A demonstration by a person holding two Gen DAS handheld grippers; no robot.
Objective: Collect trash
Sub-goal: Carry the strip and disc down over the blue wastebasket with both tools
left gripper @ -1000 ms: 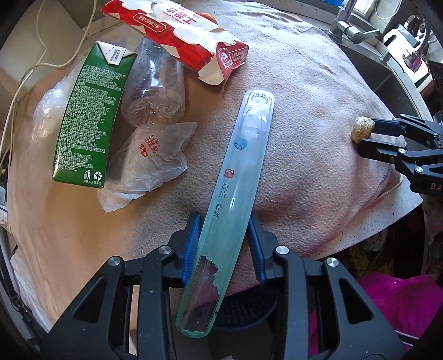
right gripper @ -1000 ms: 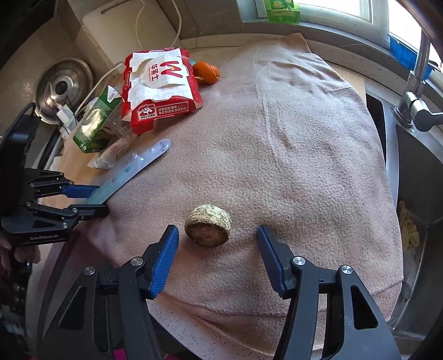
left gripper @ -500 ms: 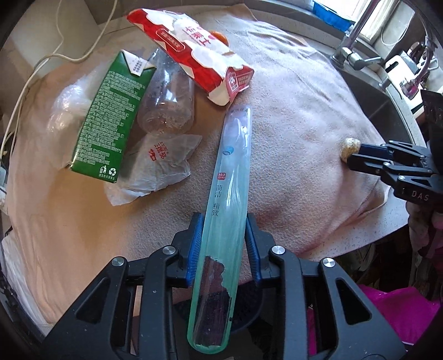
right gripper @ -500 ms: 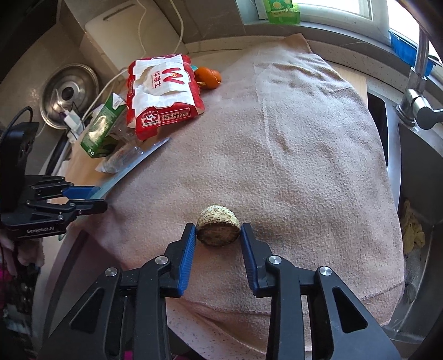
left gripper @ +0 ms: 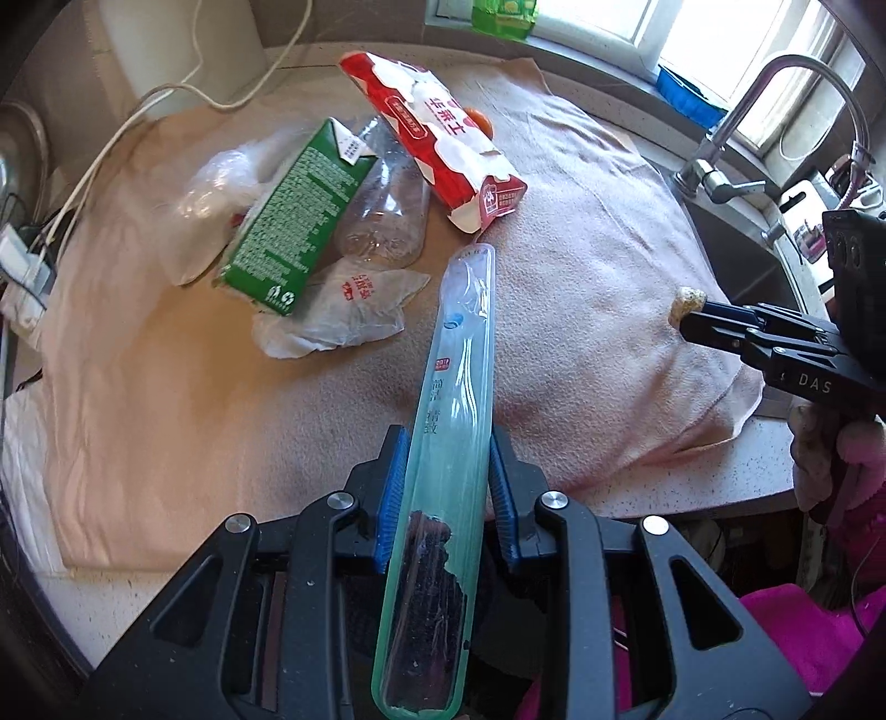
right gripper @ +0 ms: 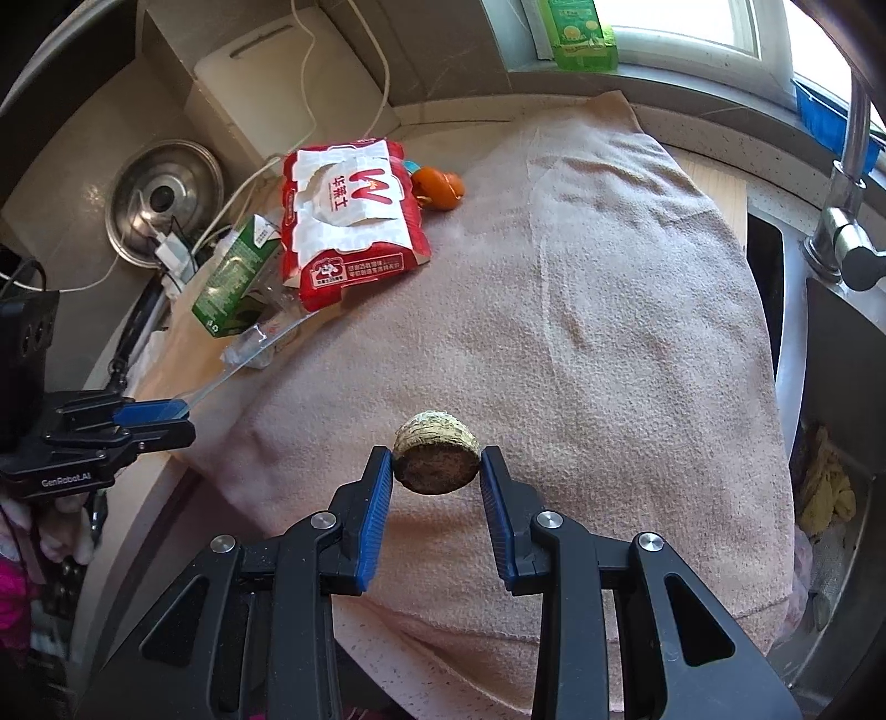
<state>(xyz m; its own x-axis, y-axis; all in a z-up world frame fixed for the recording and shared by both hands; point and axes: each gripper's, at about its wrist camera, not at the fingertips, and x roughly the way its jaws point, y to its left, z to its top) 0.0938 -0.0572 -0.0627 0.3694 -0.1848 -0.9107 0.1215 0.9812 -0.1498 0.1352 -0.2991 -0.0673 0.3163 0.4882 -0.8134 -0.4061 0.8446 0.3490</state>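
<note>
My left gripper (left gripper: 443, 443) is shut on a long clear toothbrush package (left gripper: 451, 404), lifted off the pink towel (left gripper: 581, 288) and pointing toward the trash pile. My right gripper (right gripper: 436, 459) is shut on a round brown chunk (right gripper: 436, 457) near the towel's front edge; the chunk (left gripper: 686, 303) also shows at the right in the left wrist view. Trash lies at the back left: a green carton (left gripper: 293, 221), a clear bottle (left gripper: 387, 221), a crumpled wrapper (left gripper: 349, 310) and a red-and-white paper bag (left gripper: 437, 133).
A sink with its faucet (right gripper: 841, 221) lies right of the towel. A steel lid (right gripper: 163, 199), white cables and a white appliance (right gripper: 277, 99) stand at the back left. An orange item (right gripper: 437, 185) lies behind the bag. A green box (right gripper: 581, 27) sits on the windowsill.
The left gripper has lifted the toothbrush package off the towel and pulled back. The right gripper's jaws have closed onto the brown chunk, which lay between open jaws a second ago.
</note>
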